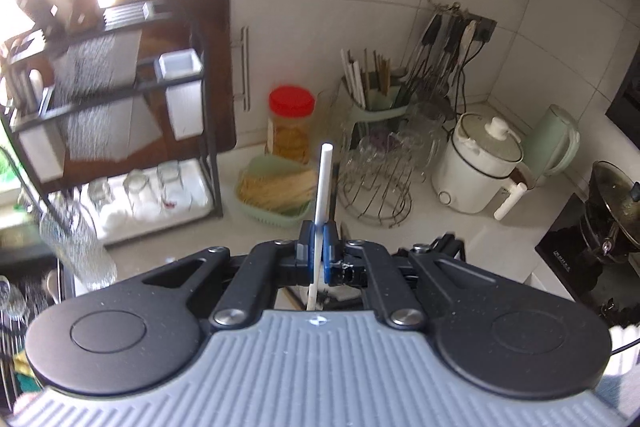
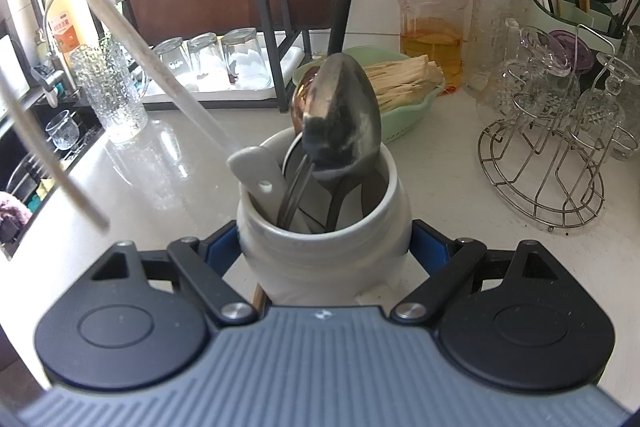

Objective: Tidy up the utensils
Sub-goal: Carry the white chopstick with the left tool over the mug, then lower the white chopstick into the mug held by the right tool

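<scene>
On your left cam, far left there's the black dish rack [image 1: 120, 99] w/ upturned glasses on its bottom tray, kinda motion-blurred. Dead center your left gripper [image 1: 318, 247] is clenched tight on a white chopstick [image 1: 323, 183], blue pads pinching it low down, stick pointing up and away over the counter. Behind it sits the green basket [image 1: 276, 195] of pale sticks, the red-lid jar [image 1: 291, 123], then the green chopstick holder [image 1: 372, 107] w/ more chopsticks standing in it, and the white cooker [image 1: 480, 167] off to the right. On the right cam, left side you get the sink [image 2: 36, 147] and a ribbed glass [image 2: 110, 91] on the counter, plus a blurry pale stick crossing the left edge, can't tell what that is. Center: your right gripper [image 2: 324, 247] has its jaws wrapped around the white utensil crock [image 2: 324, 239], pads on both sides of it, so it's gripped. Crock's got a big metal spoon [image 2: 340, 115], a white spatula [image 2: 256, 171] and other handles poking out. Wire glass rack [image 2: 544, 163] on the right.
</scene>
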Motion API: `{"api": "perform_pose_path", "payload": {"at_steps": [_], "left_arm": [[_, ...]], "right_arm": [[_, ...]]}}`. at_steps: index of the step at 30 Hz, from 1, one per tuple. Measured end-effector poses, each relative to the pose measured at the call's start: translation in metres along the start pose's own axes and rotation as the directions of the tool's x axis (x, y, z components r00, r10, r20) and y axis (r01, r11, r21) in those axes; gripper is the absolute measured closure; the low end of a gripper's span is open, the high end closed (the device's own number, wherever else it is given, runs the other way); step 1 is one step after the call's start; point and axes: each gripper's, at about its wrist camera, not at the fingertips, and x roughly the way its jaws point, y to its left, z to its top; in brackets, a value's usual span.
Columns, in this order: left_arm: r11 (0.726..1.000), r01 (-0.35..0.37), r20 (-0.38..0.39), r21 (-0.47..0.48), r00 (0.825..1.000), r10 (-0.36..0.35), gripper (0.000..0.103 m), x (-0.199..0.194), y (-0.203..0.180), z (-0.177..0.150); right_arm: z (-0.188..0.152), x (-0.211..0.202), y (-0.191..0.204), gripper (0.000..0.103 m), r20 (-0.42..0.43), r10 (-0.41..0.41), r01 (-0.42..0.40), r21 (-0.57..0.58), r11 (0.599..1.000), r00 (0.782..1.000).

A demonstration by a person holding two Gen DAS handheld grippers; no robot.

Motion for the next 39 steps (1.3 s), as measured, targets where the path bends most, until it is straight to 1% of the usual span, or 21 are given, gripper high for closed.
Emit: {"api": "perform_pose_path", "payload": {"at_steps": [5, 8, 15, 22, 28, 32, 36, 39], "left_arm": [[1.0, 0.005, 0.036, 0.024, 0.999, -0.006, 0.098, -0.006, -0.008, 0.027], [0.999, 0.018, 0.044, 0.039, 0.999, -0.019, 0.098, -0.005, -0.012, 0.04], [0.996, 0.064, 0.028, 0.062, 0.997, -0.066, 0.098, 0.019, -0.023, 0.053], [0.99, 0.126, -0.028, 0.066, 0.992, -0.124, 0.098, 0.066, -0.034, 0.048], [0.984, 0.131, -0.079, 0.12, 0.989, -0.122, 0.098, 0.1, -0.042, 0.041], [0.983, 0.133, -0.114, 0.126, 0.986, -0.119, 0.098, 0.118, -0.039, 0.038], [0.982, 0.145, -0.162, 0.125, 0.979, -0.124, 0.098, 0.133, -0.039, 0.034], [0.982, 0.157, -0.213, 0.102, 0.968, -0.133, 0.098, 0.145, -0.038, 0.031]], "right_arm": [[-0.002, -0.002, 0.0, 0.012, 0.003, 0.007, -0.007, -0.002, 1.0, 1.0], [-0.003, -0.003, 0.0, 0.012, 0.006, 0.008, -0.008, -0.004, 1.0, 1.0], [-0.003, -0.003, 0.001, 0.012, 0.005, 0.014, -0.014, -0.012, 1.0, 1.0], [-0.003, -0.003, 0.002, 0.012, 0.007, 0.013, -0.013, -0.016, 1.0, 1.0], [-0.003, -0.003, 0.003, 0.012, 0.011, 0.013, -0.013, -0.02, 1.0, 1.0], [-0.004, -0.004, 0.004, 0.012, 0.015, 0.013, -0.012, -0.025, 1.0, 1.0], [-0.005, -0.004, 0.004, 0.012, 0.02, 0.012, -0.012, -0.026, 1.0, 1.0], [-0.005, -0.004, 0.004, 0.012, 0.021, 0.012, -0.011, -0.027, 1.0, 1.0]]}}
